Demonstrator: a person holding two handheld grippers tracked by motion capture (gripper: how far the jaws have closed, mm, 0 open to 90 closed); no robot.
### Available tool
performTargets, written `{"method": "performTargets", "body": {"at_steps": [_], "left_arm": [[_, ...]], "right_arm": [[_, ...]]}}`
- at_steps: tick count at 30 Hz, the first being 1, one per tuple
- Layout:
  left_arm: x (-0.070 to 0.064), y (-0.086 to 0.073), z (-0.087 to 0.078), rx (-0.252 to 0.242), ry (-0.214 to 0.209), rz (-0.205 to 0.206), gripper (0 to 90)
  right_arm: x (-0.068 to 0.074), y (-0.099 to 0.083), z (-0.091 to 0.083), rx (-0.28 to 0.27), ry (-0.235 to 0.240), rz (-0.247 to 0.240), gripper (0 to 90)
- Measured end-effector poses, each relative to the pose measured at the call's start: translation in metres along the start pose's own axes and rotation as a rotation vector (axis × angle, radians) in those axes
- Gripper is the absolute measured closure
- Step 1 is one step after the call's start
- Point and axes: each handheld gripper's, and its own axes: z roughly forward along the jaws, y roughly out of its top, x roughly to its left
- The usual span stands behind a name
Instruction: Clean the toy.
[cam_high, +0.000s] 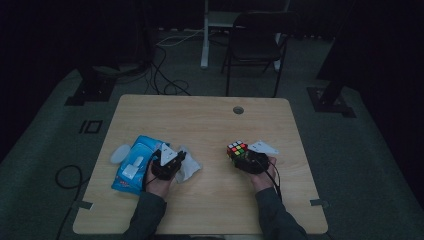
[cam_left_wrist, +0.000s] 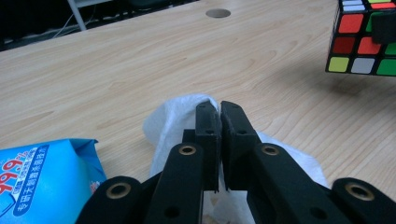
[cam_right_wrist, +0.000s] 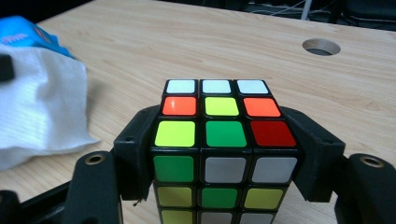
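A scrambled Rubik's cube (cam_right_wrist: 219, 140) sits clamped between the jaws of my right gripper (cam_right_wrist: 224, 154), held a little above the table; in the high view the cube (cam_high: 237, 149) is right of centre with the right gripper (cam_high: 248, 161) behind it. My left gripper (cam_left_wrist: 219, 116) is shut on a white wet wipe (cam_left_wrist: 175, 116), which drapes under and around its jaws. From above, the left gripper (cam_high: 176, 161) holds the wipe (cam_high: 189, 167) beside a blue wipes pack (cam_high: 132, 162). The cube (cam_left_wrist: 366, 39) hangs at the top right of the left gripper view.
The wooden table (cam_high: 200, 120) has a round cable hole (cam_high: 238, 110) near its far edge. The pack's white lid flap (cam_high: 120, 153) lies open to its left. A black chair (cam_high: 255, 42) and floor cables stand beyond the table.
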Motion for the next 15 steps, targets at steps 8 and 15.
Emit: {"method": "performTargets", "body": {"at_steps": [8,15], "left_arm": [[0.002,-0.003,0.003,0.01,0.0,-0.012,86.1],[0.001,-0.006,0.005,0.016,-0.01,-0.015,85.2]], "right_arm": [[0.0,-0.01,0.011,0.027,-0.021,-0.04,34.0],[0.0,-0.017,0.016,0.04,-0.022,-0.041,34.0]]}}
